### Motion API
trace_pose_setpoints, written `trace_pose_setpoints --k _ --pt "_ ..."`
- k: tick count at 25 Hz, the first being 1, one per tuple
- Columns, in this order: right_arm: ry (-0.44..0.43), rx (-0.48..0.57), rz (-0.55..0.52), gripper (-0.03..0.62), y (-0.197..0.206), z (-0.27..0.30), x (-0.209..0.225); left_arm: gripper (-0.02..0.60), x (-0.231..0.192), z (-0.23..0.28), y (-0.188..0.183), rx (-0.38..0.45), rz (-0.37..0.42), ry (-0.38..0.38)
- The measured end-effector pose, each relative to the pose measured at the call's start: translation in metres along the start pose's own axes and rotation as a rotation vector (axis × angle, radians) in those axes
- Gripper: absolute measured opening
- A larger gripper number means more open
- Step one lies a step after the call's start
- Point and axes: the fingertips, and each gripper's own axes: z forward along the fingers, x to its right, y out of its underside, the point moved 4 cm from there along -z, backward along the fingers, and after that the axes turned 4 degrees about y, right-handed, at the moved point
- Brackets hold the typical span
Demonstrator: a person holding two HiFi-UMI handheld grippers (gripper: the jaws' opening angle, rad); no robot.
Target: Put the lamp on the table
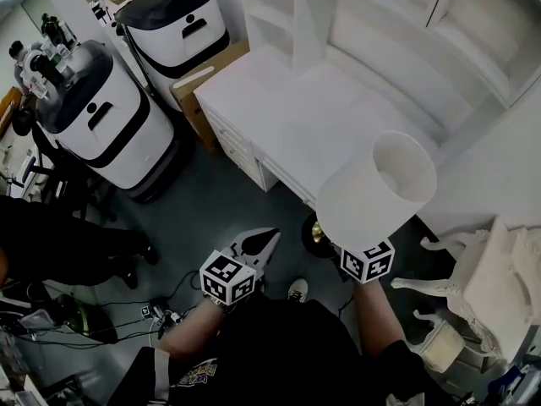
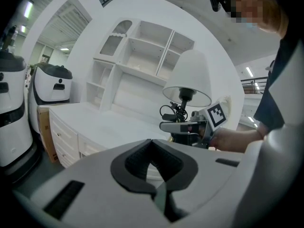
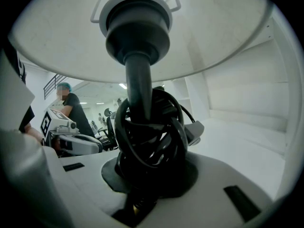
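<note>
A lamp with a white shade [image 1: 382,186] hangs in the air just off the front corner of the white table [image 1: 279,112]. Its dark base [image 1: 317,232] shows below the shade. My right gripper [image 3: 147,175] is shut on the lamp's black stem [image 3: 137,80], where a black cord [image 3: 152,132] is wound round it. Its marker cube [image 1: 367,260] sits under the shade in the head view. From the left gripper view the lamp [image 2: 190,77] and the right gripper [image 2: 183,126] appear to the right. My left gripper [image 1: 260,245] is over the floor left of the lamp, shut and empty.
Two white and black machines [image 1: 106,121] [image 1: 182,24] stand left of the table, with a cardboard box [image 1: 199,83] between them and it. White shelves [image 1: 406,49] rise behind the table. A white ornate chair [image 1: 490,282] is at right. Cables [image 1: 161,311] lie on the floor.
</note>
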Motion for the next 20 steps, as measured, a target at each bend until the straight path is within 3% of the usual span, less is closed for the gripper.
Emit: trace_pose_setpoints --k 20 --pt "0.096 0.027 0.023 0.083 -0.032 0.06 -0.015 0.006 -0.075 -0.016 -0.032 -0.013 0.022 0.081"
